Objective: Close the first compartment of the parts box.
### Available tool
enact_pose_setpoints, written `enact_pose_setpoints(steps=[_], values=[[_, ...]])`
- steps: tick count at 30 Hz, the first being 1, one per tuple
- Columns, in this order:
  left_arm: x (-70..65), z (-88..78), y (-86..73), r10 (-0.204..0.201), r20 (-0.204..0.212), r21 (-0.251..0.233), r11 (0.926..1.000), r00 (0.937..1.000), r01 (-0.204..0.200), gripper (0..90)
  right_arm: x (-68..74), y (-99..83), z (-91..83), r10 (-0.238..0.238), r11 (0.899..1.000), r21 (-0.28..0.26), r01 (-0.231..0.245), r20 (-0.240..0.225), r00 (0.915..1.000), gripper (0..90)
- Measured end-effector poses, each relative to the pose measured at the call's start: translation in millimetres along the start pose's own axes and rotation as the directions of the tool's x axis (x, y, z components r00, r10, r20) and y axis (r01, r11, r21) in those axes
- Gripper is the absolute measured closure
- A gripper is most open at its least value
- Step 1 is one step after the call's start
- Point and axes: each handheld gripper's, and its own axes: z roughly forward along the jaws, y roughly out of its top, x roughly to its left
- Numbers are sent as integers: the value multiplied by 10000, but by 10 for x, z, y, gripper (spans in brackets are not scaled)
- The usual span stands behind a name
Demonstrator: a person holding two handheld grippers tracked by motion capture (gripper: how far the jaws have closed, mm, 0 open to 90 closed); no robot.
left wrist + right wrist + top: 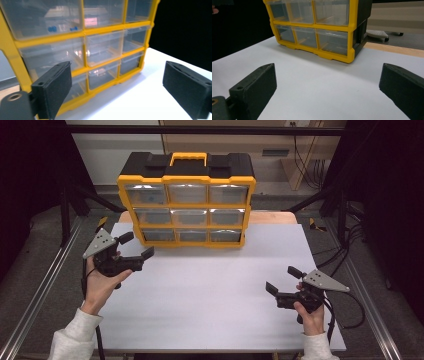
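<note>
A yellow drawer box [186, 200] stands at the far edge of the bench [210, 290]. The left gripper [134, 246] waits near its lower left corner, the right gripper [282, 280] well apart; both have fingers wide and empty. Nothing has begun, I think; next comes reaching for a drawer.

Drawer organizer [186, 202] at table [215, 300] back edge, upright.

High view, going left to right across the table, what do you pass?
Left hand → left gripper, jaws apart → yellow drawer cabinet at the back of the white table → right gripper, jaws apart → right hand.
</note>
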Motion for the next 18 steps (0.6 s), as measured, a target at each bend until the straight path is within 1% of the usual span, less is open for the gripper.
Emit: enact_pose_setpoints(steps=[3,6,8,12,18], values=[[-51,-46,-129,-65,194,61,10000,9998,64,50,5,0,1,16,10000,-6,-16,-12,10000,16],[-95,-74,-257,2,184,220,9998,9998,-6,42,6,-2,4,-26,10000,-24,26,-17,10000,16],[-111,-92,-326,-27,195,277,9996,9998,21,41,7,-7,10,-33,10000,0,33,20,10000,17],[-140,-126,-444,-95,258,304,9995,9996,87,38,10,-5,8,1,10000,-39,-1,2,10000,16],[-148,-160,-569,-128,175,472,9988,9998,119,33,0,-15,4,57,10000,-13,-57,-4,10000,16]])
